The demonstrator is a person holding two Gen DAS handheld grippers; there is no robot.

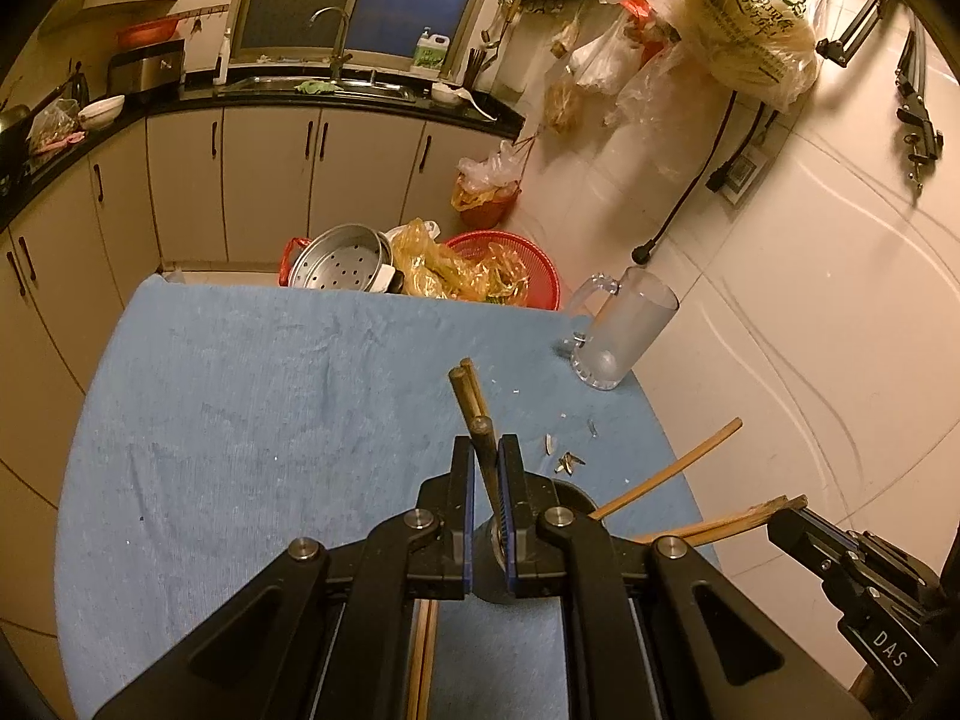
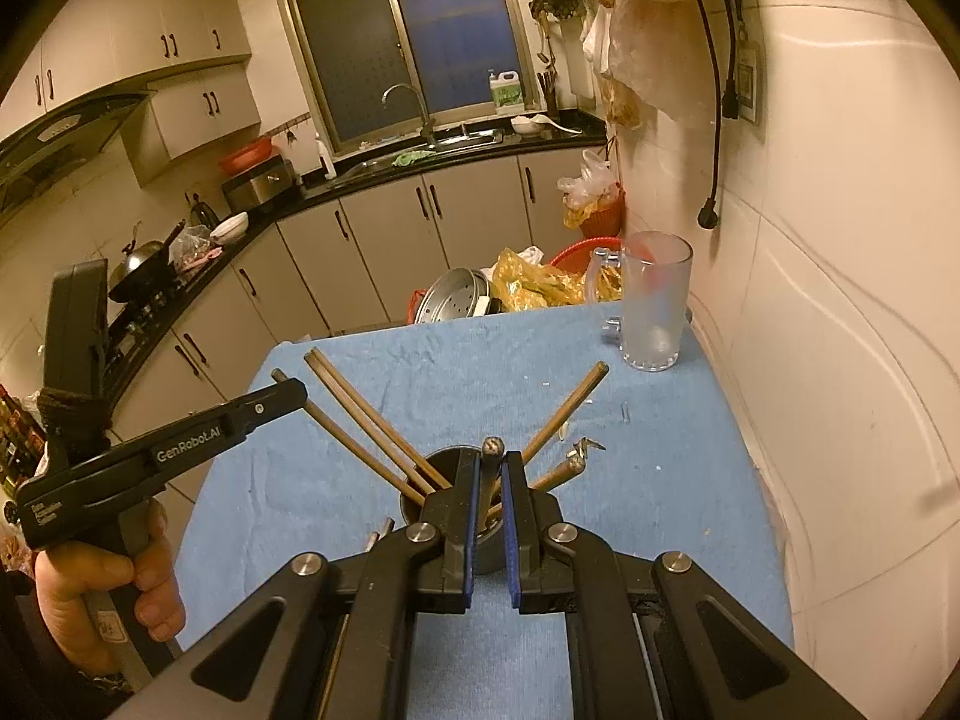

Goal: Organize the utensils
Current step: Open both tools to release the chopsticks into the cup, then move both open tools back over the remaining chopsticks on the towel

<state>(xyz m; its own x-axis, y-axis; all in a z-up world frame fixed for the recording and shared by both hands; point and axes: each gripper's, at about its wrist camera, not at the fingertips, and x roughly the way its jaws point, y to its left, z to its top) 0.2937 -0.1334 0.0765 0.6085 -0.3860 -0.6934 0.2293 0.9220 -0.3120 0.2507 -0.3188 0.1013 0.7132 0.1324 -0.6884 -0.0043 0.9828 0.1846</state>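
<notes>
A dark round holder (image 2: 447, 489) stands on the blue cloth (image 2: 480, 360) with several wooden chopsticks (image 2: 372, 426) leaning out of it. My right gripper (image 2: 492, 468) is shut on one chopstick (image 2: 491, 456) standing in the holder. My left gripper (image 1: 486, 462) is shut on a dark chopstick (image 1: 480, 432) over the holder (image 1: 576, 495); it also shows in the right wrist view (image 2: 288, 390) at the left. Two more chopsticks (image 1: 465, 390) lean beyond it, and others (image 1: 678, 468) point right.
A frosted glass mug (image 2: 654, 306) stands at the cloth's far right corner by the tiled wall. Small scraps (image 1: 564, 459) lie on the cloth. Beyond the table are a steel steamer pot (image 1: 342, 267), a red basket (image 1: 510, 267) and kitchen cabinets.
</notes>
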